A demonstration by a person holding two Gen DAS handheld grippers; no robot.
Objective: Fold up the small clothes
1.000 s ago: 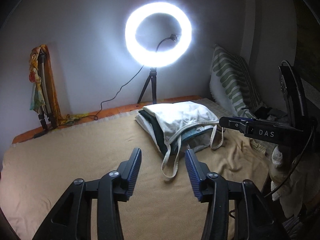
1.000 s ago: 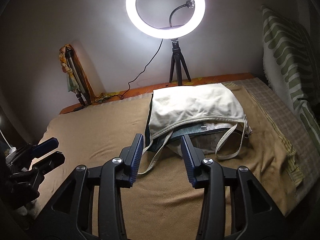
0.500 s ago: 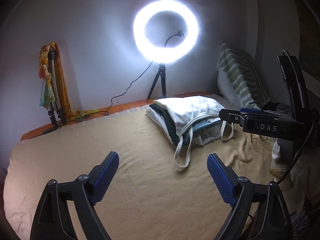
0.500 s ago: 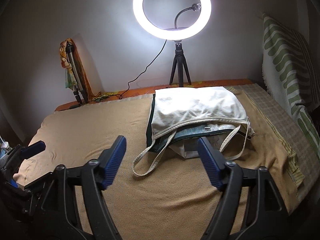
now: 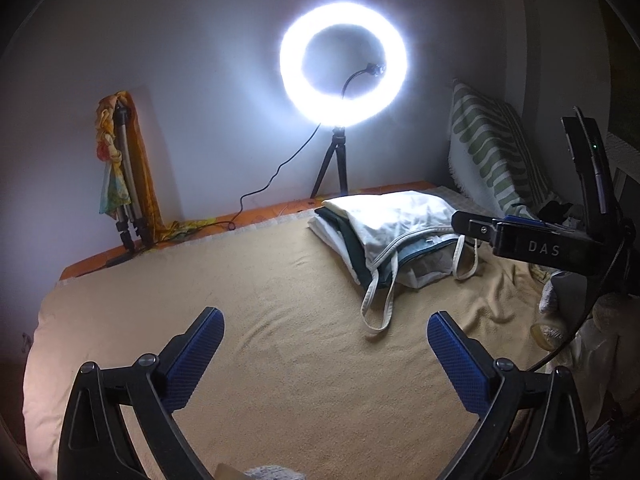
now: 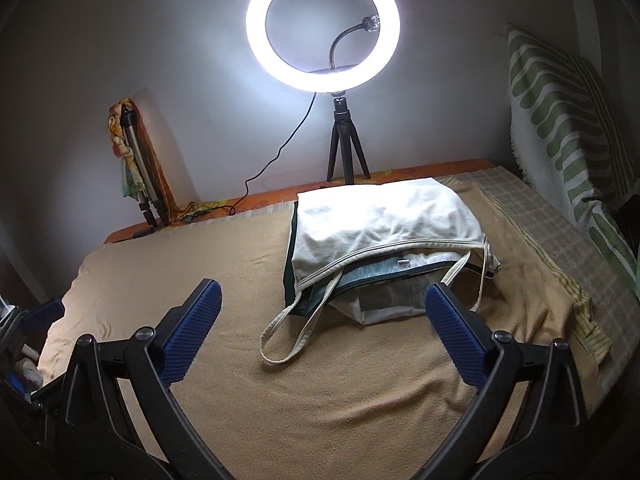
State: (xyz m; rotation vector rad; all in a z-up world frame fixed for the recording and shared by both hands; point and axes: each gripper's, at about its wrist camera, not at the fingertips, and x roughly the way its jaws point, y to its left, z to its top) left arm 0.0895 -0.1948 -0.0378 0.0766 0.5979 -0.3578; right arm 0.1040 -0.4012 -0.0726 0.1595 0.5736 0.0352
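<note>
A small pile of folded clothes [image 5: 392, 216] [image 6: 380, 216] lies at the far right of the tan blanket [image 5: 280, 300] [image 6: 320, 400]. A white strappy top is uppermost, over dark green and white pieces. One strap loop [image 5: 376, 304] [image 6: 288, 340] trails toward me. My left gripper [image 5: 325, 314] hovers over bare blanket left of the pile, its jaws opening wide with nothing between them. My right gripper [image 6: 322, 286] faces the pile's near edge, its jaws also opening, and its pads touch no cloth. Its black body [image 5: 540, 246] shows at the right of the left wrist view.
A lit ring light [image 5: 344, 64] [image 6: 322, 26] on a small tripod stands at the wall behind the pile, its cable running left. A green-striped pillow [image 5: 488, 152] [image 6: 560, 112] leans at the right. A folded tripod draped in cloth [image 5: 124, 168] [image 6: 136, 168] leans at the left wall.
Both grippers' jaws have spread from nearly shut to wide apart. Both views have swung slightly, so the pile sits further right in each. The clothes have not moved.
</note>
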